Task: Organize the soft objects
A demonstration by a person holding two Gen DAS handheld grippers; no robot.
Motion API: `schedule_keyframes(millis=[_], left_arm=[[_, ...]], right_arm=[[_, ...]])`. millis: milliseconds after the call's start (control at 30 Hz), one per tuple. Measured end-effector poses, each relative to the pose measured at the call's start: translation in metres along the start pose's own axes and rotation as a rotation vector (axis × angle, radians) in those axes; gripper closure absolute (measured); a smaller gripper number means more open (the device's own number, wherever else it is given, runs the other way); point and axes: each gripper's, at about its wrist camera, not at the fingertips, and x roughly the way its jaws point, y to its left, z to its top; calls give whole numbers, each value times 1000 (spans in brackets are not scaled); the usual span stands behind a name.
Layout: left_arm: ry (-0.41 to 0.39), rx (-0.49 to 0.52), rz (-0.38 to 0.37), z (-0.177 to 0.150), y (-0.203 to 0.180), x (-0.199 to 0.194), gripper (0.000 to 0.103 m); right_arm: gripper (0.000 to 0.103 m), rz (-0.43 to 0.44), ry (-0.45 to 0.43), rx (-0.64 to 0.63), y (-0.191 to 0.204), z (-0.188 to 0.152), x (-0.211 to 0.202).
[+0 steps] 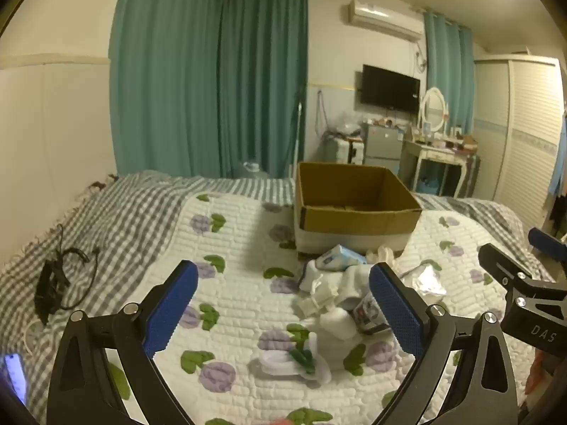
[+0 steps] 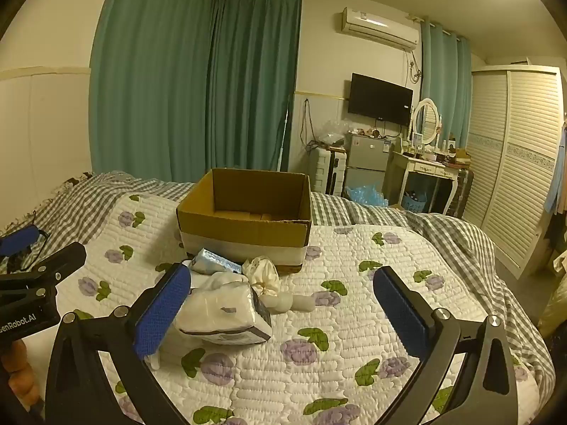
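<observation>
An open cardboard box (image 1: 358,209) stands on the floral quilt; it also shows in the right wrist view (image 2: 244,219). In front of it lies a heap of soft things: a blue tissue pack (image 1: 338,256), white socks (image 1: 336,318), a white and green sock (image 1: 294,359). The right wrist view shows a white tissue pack (image 2: 221,313), a blue pack (image 2: 214,262), and a cream cloth (image 2: 264,272). My left gripper (image 1: 283,304) is open and empty above the heap. My right gripper (image 2: 283,308) is open and empty, the white pack by its left finger.
The quilt (image 2: 354,318) covers a bed with a grey checked sheet (image 1: 124,212). A black cable bundle (image 1: 60,279) lies at the left. Beyond the bed stand a small fridge (image 2: 366,159), a dressing table (image 2: 425,170) and a white wardrobe (image 2: 514,163).
</observation>
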Motion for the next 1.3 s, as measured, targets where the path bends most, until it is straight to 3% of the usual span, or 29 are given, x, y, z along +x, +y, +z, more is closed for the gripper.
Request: schedule_keyframes(millis=[1300], left_arm=[[15, 5, 6, -2, 0, 4, 4]], right_arm=[[0, -2, 14, -16, 2, -3, 1]])
